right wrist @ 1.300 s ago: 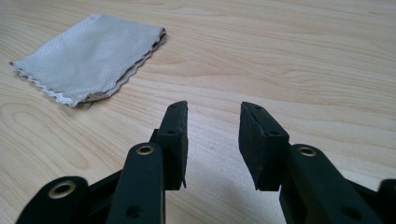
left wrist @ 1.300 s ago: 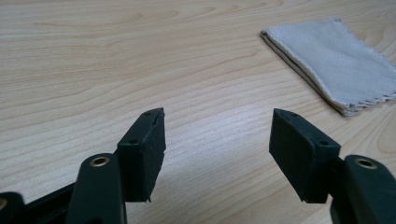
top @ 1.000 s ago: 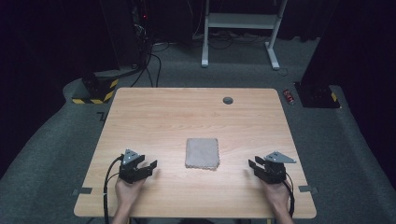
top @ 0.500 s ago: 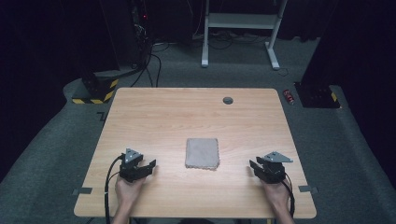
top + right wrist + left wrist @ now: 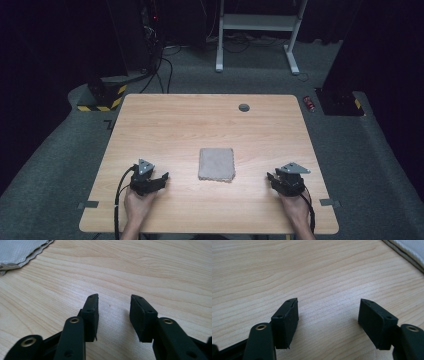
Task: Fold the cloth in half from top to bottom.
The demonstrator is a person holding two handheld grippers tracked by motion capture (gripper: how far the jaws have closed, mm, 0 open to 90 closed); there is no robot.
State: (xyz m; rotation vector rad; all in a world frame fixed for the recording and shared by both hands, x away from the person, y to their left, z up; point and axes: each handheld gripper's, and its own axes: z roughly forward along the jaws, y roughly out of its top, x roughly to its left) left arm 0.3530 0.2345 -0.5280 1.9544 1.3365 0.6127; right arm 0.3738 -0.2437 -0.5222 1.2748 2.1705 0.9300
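Change: nothing has moved since earlier.
Left tongs (image 5: pixel 161 178): jaws wide, empty.
Right tongs (image 5: pixel 272 177): narrower, empty.
Folded grey cloth (image 5: pixel 216 164): frame centre, between both, on bench (image 5: pixel 200 120).

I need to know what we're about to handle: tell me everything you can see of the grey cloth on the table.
The grey cloth is a folded, roughly square piece of woven-looking fabric, lying flat on the wooden table, near its middle and somewhat toward the person. Its edges look wavy, and stacked layers show at the edge, with a corner in the left gripper view. It sits between the left gripper and right gripper; neither touches it. Only the table touches it.
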